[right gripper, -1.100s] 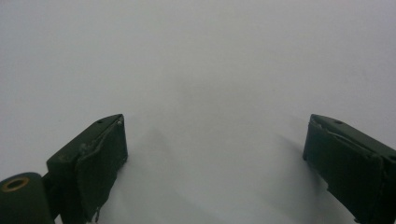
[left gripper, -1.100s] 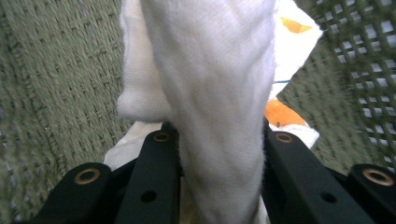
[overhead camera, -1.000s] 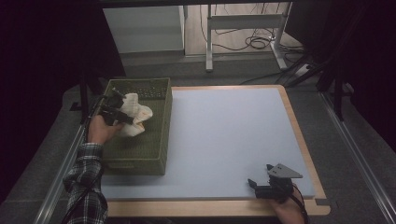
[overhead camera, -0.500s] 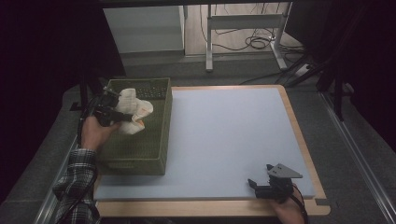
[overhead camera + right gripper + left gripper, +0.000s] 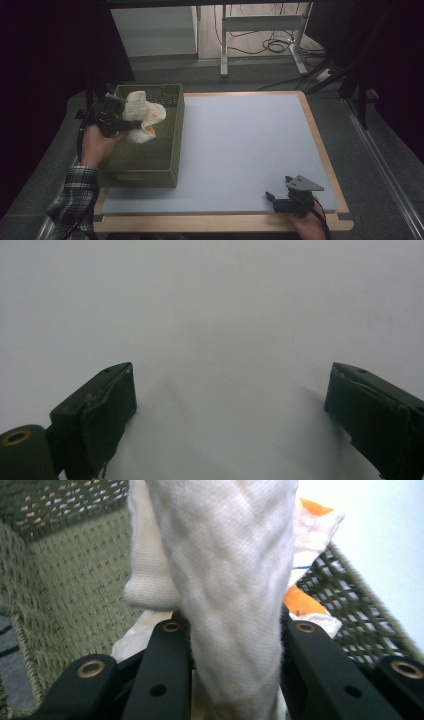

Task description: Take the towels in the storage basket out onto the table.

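Near the front edge of the surface (image 5: 240, 150), the right gripper (image 5: 289, 199) rests with fingers (image 5: 100, 415) wide apart and empty. Further away, the left gripper (image 5: 129, 124) is clamped on a white cloth (image 5: 230, 590) above the green basket (image 5: 150, 160). The hanging folds could catch on the basket rim. Compared with before, the cloth is lifted higher.

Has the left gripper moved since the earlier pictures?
Yes. The left gripper, shut on the white cloth, rose and shifted toward the far end of the green basket.
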`<state>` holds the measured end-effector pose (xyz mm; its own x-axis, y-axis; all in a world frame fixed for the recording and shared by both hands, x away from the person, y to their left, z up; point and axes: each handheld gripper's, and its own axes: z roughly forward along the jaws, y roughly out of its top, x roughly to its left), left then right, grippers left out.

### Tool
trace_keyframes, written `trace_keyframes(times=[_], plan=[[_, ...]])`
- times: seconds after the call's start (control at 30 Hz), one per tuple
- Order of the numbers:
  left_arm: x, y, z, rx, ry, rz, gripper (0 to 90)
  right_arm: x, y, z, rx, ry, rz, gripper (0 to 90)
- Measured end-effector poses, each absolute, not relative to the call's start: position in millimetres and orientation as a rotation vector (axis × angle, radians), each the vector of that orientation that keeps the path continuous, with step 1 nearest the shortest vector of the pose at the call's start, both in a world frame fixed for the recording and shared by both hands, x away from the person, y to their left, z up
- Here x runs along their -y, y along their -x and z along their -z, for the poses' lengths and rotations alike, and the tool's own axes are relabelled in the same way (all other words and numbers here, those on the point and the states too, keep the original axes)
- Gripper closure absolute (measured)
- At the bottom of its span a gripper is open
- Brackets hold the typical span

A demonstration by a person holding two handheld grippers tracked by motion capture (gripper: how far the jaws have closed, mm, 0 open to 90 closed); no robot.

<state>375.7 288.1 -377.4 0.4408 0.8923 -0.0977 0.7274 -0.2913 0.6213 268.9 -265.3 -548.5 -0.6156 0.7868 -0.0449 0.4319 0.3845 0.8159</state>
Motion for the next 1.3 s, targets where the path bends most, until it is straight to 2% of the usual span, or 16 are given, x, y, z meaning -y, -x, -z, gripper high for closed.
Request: trace_keyframes(times=[0.67,1.3], plan=[[-230,-368,355,-1.146,-2.119,-0.347,72.7,265,-269,548,-2.22,-1.05,-1.12,6.6],[-152,-380,370,-1.001,-2.158,-0.238,72.5,265,-269,548,-2.221,-1.05,-1.12,6.6]])
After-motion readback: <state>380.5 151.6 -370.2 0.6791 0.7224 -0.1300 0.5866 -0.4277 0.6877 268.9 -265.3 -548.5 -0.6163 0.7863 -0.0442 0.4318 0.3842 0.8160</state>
